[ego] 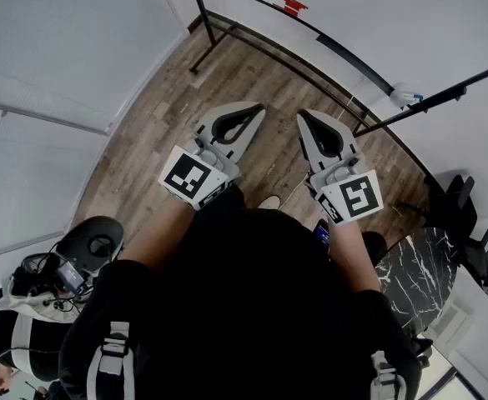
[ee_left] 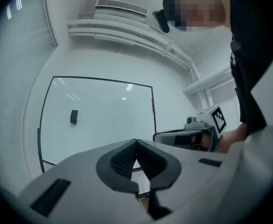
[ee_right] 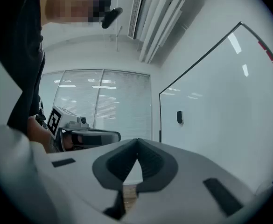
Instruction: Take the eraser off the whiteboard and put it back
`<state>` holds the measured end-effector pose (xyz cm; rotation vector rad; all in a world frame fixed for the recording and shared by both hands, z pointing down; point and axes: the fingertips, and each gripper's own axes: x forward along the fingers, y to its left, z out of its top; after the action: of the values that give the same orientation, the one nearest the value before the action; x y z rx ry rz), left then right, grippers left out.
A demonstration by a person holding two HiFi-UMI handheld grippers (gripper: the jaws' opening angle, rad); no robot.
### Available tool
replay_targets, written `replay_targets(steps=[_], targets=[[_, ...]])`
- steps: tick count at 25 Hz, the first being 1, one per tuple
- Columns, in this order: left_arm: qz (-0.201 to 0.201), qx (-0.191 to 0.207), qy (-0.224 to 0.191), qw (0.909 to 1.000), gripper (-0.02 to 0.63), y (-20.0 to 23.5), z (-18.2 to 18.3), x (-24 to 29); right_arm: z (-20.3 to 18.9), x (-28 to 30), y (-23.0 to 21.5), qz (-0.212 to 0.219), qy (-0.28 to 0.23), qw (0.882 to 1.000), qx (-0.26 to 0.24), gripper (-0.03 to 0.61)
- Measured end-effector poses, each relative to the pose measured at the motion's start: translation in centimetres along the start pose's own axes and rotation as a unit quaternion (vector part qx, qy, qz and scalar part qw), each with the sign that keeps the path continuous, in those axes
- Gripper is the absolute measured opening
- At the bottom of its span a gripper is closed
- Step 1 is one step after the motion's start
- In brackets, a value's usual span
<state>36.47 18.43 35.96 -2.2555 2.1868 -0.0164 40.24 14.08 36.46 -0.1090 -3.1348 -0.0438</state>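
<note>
A small dark eraser (ee_left: 73, 116) sticks to the left half of the whiteboard (ee_left: 103, 125), well ahead of me; the right gripper view shows the same eraser (ee_right: 179, 117) on the whiteboard (ee_right: 220, 101). It is hidden in the head view. My left gripper (ego: 259, 108) (ee_left: 136, 143) is held level, shut and empty, far from the board. Beside it my right gripper (ego: 302, 115) (ee_right: 137, 141) is also level, shut with nothing in it. Each gripper view shows the other gripper alongside.
The whiteboard's black stand (ego: 195, 57) rests on the wooden floor (ego: 168, 115). A red clip (ego: 292, 5) sits on the board's edge. A black marbled table (ego: 419, 273) and a chair (ego: 469, 223) stand at right. A seated person (ego: 10, 323) is at lower left.
</note>
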Motion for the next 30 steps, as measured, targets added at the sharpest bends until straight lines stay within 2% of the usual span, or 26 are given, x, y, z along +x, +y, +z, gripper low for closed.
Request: replay_targets(steps=[8,18,24,30], targets=[[-0.01,-0.003,0.004,0.9999,0.0,1.1,0.8,0.7,0.7,1.0,-0.8,-0.006,0.007,1.0,0.002,0.003],[-0.035,-0.002,0.005,0.9994,0.0,5.2,0.5,2.3,-0.1,5.0,-2.9,-0.031,0.02,0.999,0.02,0.003],[-0.041,-0.006,0.008,0.9991,0.0,8.9,0.4,2.7,-0.4,8.6,-3.3,-0.035,0.028,0.999,0.02,0.003],[-0.042,-0.017,0.002,0.999,0.0,14.5,0.0,2.2,-0.8,13.8,-3.5,-0.04,0.038,0.998,0.022,0.003]])
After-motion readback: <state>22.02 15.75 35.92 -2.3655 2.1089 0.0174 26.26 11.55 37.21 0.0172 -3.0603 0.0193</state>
